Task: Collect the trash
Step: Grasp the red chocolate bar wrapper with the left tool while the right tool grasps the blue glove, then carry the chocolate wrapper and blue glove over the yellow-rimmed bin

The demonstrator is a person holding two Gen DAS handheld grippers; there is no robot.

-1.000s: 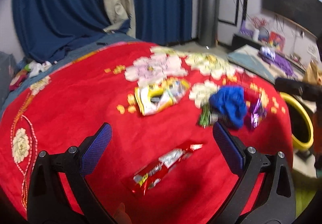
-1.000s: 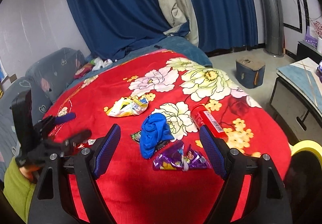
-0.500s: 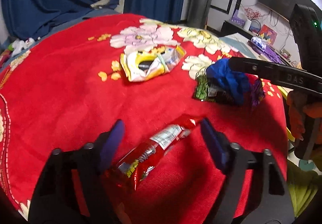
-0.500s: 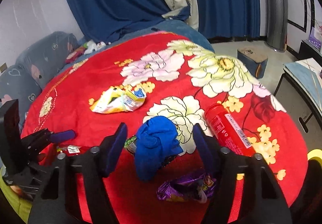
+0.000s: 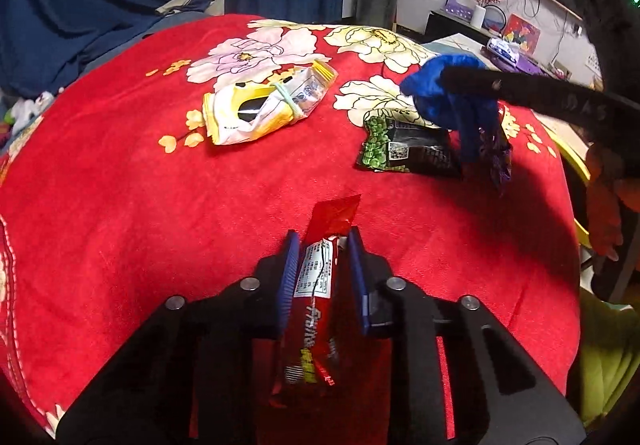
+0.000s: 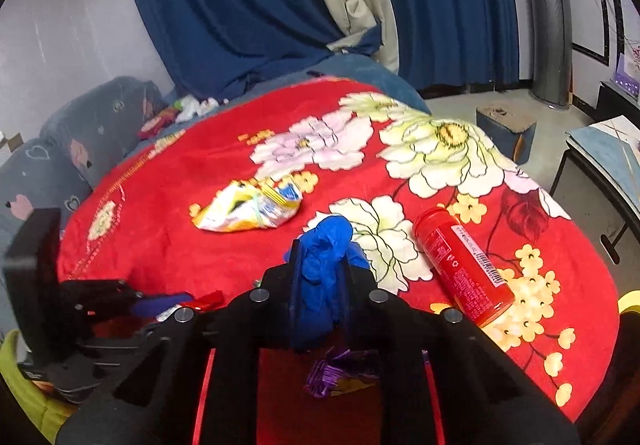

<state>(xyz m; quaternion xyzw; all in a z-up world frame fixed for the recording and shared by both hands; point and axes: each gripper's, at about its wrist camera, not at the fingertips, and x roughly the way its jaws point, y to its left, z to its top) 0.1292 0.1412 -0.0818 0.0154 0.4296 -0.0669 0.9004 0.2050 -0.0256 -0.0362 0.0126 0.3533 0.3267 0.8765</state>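
Red snack-bar wrapper [image 5: 318,277] sits lengthwise between the blue pads of the left hand-held gripper [image 5: 322,245], jaws closed on it about mid-length, its crimped end sticking out forward over the red floral blanket [image 5: 120,205]; gripping across the narrow width suits a flat, slippery foil, though whether it has cleared the blanket cannot be told. Blue crumpled glove [image 6: 322,265], or a rag of that kind, is pinched in the right hand-held gripper [image 6: 320,257], jaws closed on its bunched middle, loose ends hanging below. In the left wrist view the same blue bundle is raised above the green-and-black snack packet [image 5: 408,149] and touching or just over the purple foil wrapper [image 5: 500,153], so lifting it uncovers those two. Purple wrapper also shows under the right tool in its own view. Further out: a yellow-and-white chip bag [image 5: 264,109] cinched with a band, lying flat near the pale flowers, well apart from both grippers; a red cylindrical can [image 6: 460,265] on its side to the right of the glove, likely to roll if nudged. A yellow rim [image 5: 576,173], probably the bin, at the blanket's right edge, near the right hand. Judgement: both tools loaded, four pieces left lying.
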